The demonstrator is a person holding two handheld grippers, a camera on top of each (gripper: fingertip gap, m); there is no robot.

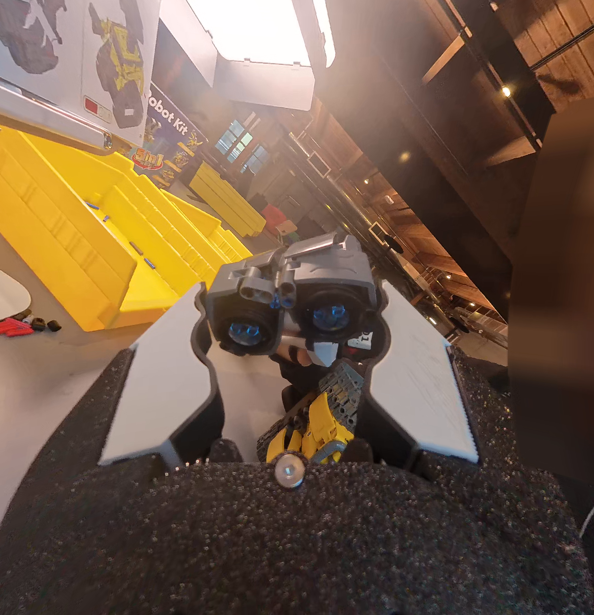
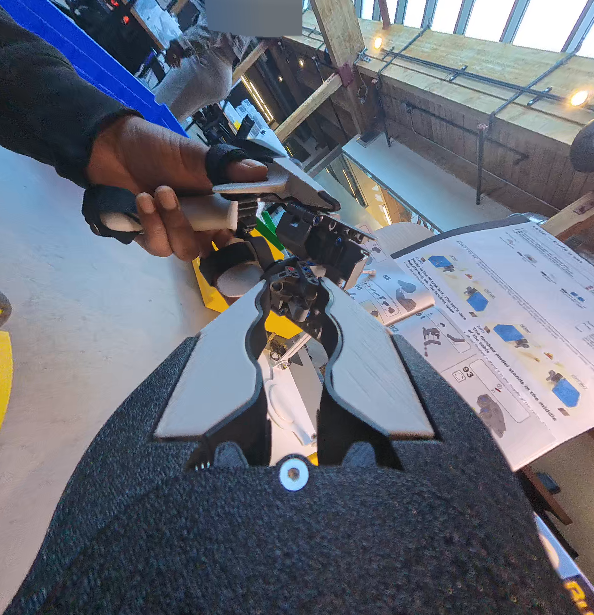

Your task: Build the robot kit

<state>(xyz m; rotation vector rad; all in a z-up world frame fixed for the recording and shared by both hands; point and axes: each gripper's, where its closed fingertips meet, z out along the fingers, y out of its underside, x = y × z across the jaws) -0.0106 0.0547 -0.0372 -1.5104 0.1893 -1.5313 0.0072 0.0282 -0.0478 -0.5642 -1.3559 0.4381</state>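
Gripping a dark grey brick-built head with two blue lens-like eyes, the left gripper is closing its pale fingers against the sides of that piece and holding it up above the pale table. Below the head, between the same fingers, a yellow and grey brick model body with a studded grey track is showing, and whether the two parts are joined is not clear. Off to the left, yellow sorting bins are sitting on the table with a few small blue pins lying inside, and a handful of red and black loose pieces are lying just beside the nearest bin. A printed kit box is standing behind the bins. In the right wrist view, the right gripper is pinching a small black cluster of connector pieces between its fingertips, and this cluster is sitting right against the underside of the dark grey model that the other gripper is clamping from above. A person's left hand, wearing black straps, is wrapping around that gripper's handle. Open instruction pages with pictures are leaning at the right, near the model, and a blue bin is standing well behind the sleeve.
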